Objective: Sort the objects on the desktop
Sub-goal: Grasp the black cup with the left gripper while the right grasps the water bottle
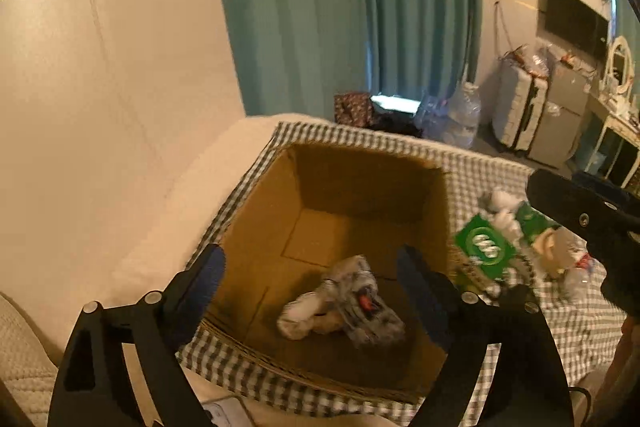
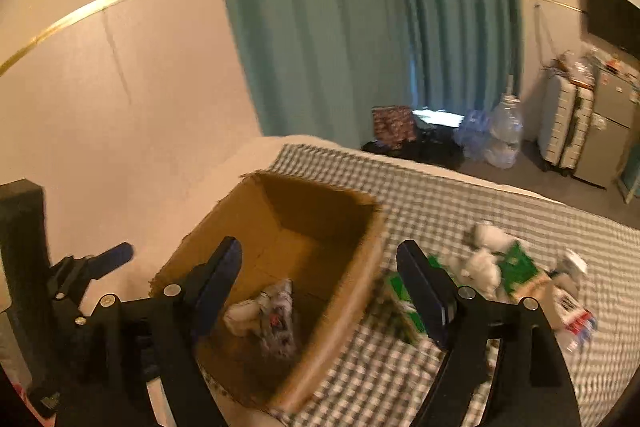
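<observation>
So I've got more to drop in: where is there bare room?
Bare floor fills the far half of the cardboard box, behind the crumpled wrappers. Checked cloth beyond the box is bare. Crowded: green packet and tissues right of it.

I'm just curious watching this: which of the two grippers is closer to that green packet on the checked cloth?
Right. The right gripper is open, one finger over the green packet. The left gripper, also open, hangs over the cardboard box, with the packet off to its right.

Brown cardboard box (image 1: 256, 227) on a grey-and-white checked cloth (image 1: 560, 327) — green packets (image 1: 484, 243), teal curtains (image 1: 300, 7) behind.
</observation>
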`<state>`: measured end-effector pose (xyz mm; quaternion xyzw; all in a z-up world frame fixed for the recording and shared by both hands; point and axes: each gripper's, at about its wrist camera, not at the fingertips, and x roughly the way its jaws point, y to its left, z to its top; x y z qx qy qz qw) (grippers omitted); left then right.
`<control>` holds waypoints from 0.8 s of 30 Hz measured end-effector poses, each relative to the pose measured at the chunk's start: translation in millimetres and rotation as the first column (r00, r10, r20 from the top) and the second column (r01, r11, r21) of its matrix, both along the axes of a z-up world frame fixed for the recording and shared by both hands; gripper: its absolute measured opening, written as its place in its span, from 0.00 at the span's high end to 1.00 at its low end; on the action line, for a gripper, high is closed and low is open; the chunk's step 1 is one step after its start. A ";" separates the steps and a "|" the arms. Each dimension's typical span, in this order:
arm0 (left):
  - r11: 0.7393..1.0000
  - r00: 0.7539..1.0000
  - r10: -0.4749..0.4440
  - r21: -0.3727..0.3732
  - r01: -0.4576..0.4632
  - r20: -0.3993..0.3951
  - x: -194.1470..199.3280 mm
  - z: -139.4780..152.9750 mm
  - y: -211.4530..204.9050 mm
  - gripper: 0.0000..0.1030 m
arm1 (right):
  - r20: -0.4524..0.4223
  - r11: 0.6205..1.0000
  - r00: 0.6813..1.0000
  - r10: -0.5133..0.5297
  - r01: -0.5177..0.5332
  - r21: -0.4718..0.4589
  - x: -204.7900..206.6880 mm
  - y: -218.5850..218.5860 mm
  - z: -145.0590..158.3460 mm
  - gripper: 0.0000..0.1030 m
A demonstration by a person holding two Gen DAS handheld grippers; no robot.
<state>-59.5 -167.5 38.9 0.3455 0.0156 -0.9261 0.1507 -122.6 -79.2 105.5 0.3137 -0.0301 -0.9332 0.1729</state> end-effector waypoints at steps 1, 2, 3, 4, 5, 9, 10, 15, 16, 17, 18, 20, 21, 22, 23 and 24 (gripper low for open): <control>1.000 1.000 -0.020 0.007 0.020 -0.011 5.2 4.3 8.8 0.10 | -0.002 1.000 1.000 -0.015 0.015 0.000 4.1 9.3 2.7 0.22; 0.999 0.999 -0.034 0.015 0.035 -0.018 1.0 7.3 13.7 0.10 | -0.007 0.999 0.999 -0.039 0.039 0.001 12.0 24.4 5.4 0.22; 0.998 0.998 -0.049 0.024 0.049 -0.027 4.2 9.7 19.1 0.10 | -0.010 0.998 0.998 -0.056 0.056 0.000 18.2 34.4 7.9 0.22; 0.997 0.997 -0.062 0.034 0.063 -0.036 7.3 10.7 27.5 0.09 | -0.013 0.997 0.997 -0.079 0.079 0.001 26.2 47.9 11.0 0.22; 0.996 0.996 -0.076 0.046 0.078 -0.041 9.1 11.0 37.8 0.09 | -0.019 0.994 0.994 -0.109 0.109 0.003 35.1 64.9 12.9 0.22; 0.984 0.989 -0.145 0.095 0.148 -0.042 15.8 7.8 83.8 0.07 | -0.029 0.978 0.978 -0.208 0.208 0.016 62.0 122.1 10.0 0.22; 0.981 0.986 -0.161 0.105 0.165 -0.039 15.4 4.6 94.9 0.04 | -0.028 0.972 0.972 -0.234 0.235 0.023 68.7 136.3 6.5 0.22; 0.963 0.971 -0.240 0.132 0.236 0.015 6.6 -25.7 151.1 0.04 | 0.026 0.937 0.938 -0.347 0.345 0.046 88.5 200.2 -28.3 0.22; 0.958 0.966 -0.258 0.135 0.251 0.034 3.6 -35.0 162.8 0.04 | 0.041 0.933 0.932 -0.360 0.359 0.037 88.4 209.5 -35.4 0.22; 0.956 0.962 -0.267 0.136 0.259 0.050 2.2 -42.5 170.3 0.04 | 0.054 0.927 0.926 -0.374 0.373 0.029 89.1 218.1 -43.9 0.22; 0.954 0.959 -0.275 0.139 0.264 0.066 0.9 -49.2 178.3 0.04 | 0.075 0.920 0.917 -0.392 0.392 0.020 86.9 227.9 -54.7 0.22; 0.952 0.952 -0.286 0.143 0.271 0.104 -7.0 -66.4 191.6 0.04 | 0.100 0.911 0.906 -0.411 0.412 0.012 83.8 238.8 -68.9 0.22; 0.956 0.953 -0.280 0.130 0.264 0.119 -10.7 -74.6 197.2 0.04 | 0.120 0.907 0.900 -0.419 0.422 0.004 79.4 244.7 -79.1 0.22; 0.962 0.956 -0.264 0.102 0.252 0.128 -13.6 -81.8 202.5 0.04 | 0.132 0.906 0.899 -0.418 0.423 -0.006 76.3 247.2 -86.1 0.22; 0.965 0.957 -0.258 0.083 0.248 0.134 -16.6 -87.0 205.2 0.04 | 0.142 0.905 0.897 -0.419 0.425 -0.015 73.2 249.9 -93.1 0.22; 0.966 0.956 -0.257 0.070 0.249 0.142 -20.7 -93.9 209.0 0.04 | 0.147 0.903 0.894 -0.423 0.430 -0.017 72.4 252.1 -98.6 0.22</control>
